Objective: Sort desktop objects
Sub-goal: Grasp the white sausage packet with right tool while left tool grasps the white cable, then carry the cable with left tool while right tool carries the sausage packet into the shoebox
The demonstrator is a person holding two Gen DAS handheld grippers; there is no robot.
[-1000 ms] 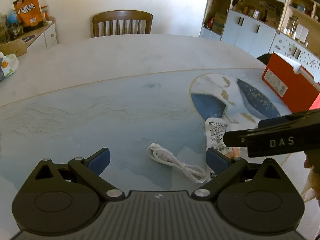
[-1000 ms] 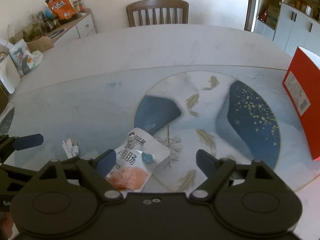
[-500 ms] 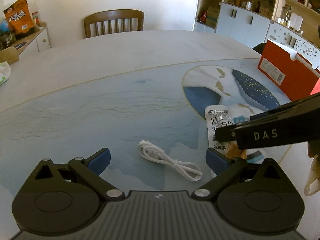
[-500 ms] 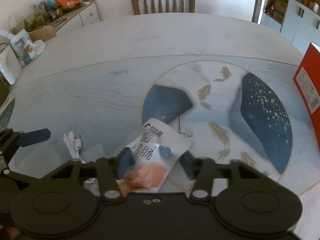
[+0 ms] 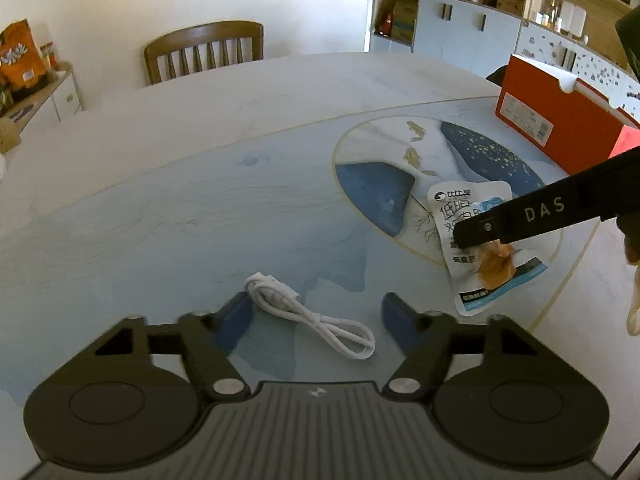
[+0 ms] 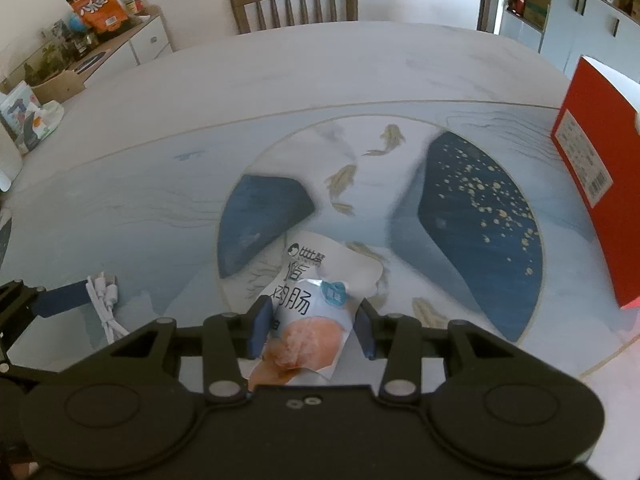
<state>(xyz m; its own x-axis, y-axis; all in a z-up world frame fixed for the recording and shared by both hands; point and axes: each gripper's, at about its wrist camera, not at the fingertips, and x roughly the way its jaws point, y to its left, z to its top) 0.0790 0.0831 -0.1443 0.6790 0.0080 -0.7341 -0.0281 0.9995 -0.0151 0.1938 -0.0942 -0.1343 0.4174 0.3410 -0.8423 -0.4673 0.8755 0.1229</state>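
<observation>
A white snack packet (image 6: 316, 300) with black print and an orange picture lies on the table mat; it also shows in the left wrist view (image 5: 476, 240). My right gripper (image 6: 310, 326) has closed on the packet, one blue pad against each side. A coiled white cable (image 5: 308, 316) lies on the mat between the fingers of my left gripper (image 5: 316, 316), which is open and partly closed around it without touching. The cable also shows in the right wrist view (image 6: 106, 304), left of the packet.
A red box (image 5: 560, 120) stands at the table's right edge; it also shows in the right wrist view (image 6: 596, 208). A wooden chair (image 5: 204, 50) stands behind the table. A sideboard with snack bags (image 6: 96, 4) is at the far left, cabinets at the far right.
My right gripper closed from wide open onto the snack packet. My left gripper moved forward over the cable and its fingers narrowed around it.
</observation>
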